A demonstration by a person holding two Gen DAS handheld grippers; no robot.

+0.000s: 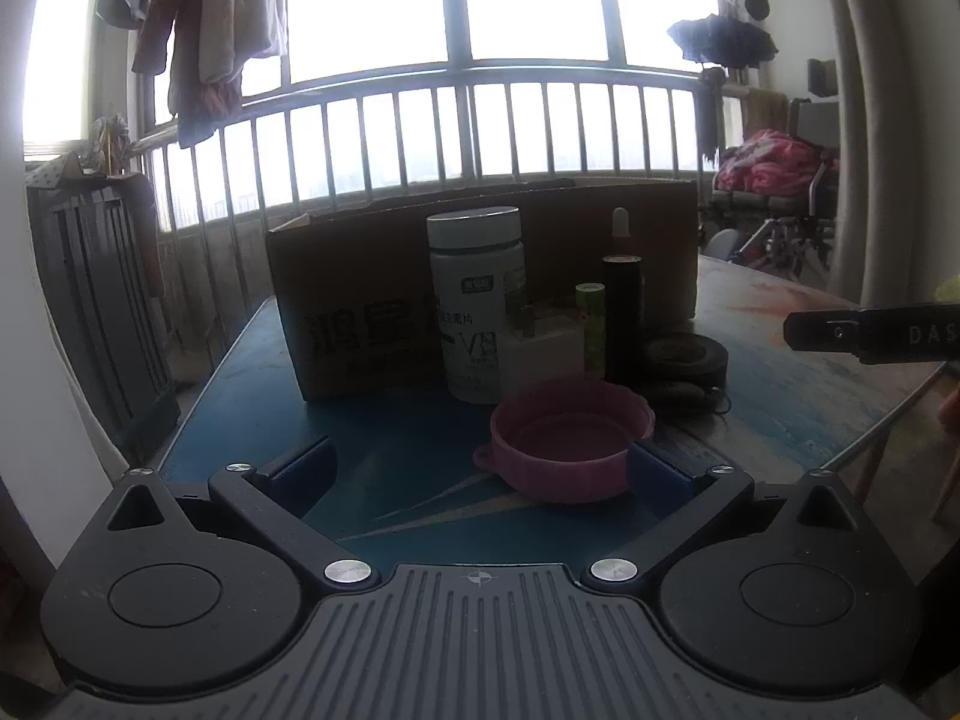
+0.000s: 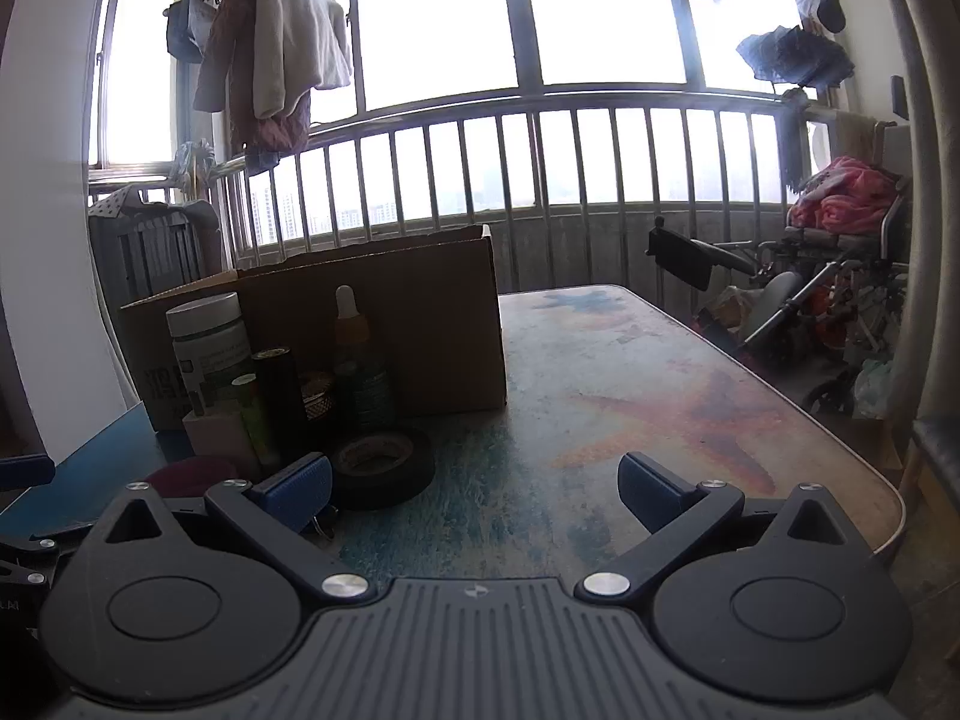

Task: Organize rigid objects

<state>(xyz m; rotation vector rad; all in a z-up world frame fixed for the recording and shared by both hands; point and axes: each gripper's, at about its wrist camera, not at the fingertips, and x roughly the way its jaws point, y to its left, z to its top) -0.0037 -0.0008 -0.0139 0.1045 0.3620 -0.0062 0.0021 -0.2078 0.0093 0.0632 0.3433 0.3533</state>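
My left claw (image 1: 480, 468) hangs with its fingers spread wide and nothing between them, low over the tabletop (image 1: 384, 480). The pink bowl (image 1: 567, 441) sits just ahead, toward my right finger, whose blue pad (image 1: 657, 471) looks to be just beside or touching the rim; I cannot tell which. The bowl looks like thin moulded plastic, so I judge it light, stiff and a little slick. With a scalloped rim and a small tab on its near left, I would pinch the wall at the rim, one finger inside and one outside, and squeeze gently so it does not skid.

Behind the bowl stands a tight cluster: a white jar (image 1: 477, 300), a white block (image 1: 543, 354), a green tube (image 1: 591, 327), a black tube (image 1: 622, 315), a dropper bottle (image 1: 621, 228) and a tape roll (image 1: 687, 360). The dropper is probably glass, so fragile and tippy; the jar is the heaviest, best taken round its body. All stand in front of the box (image 1: 360, 276).

My right claw (image 2: 474, 486) is also spread apart and holds nothing, above bare tabletop, with the tape roll just beside its left finger.
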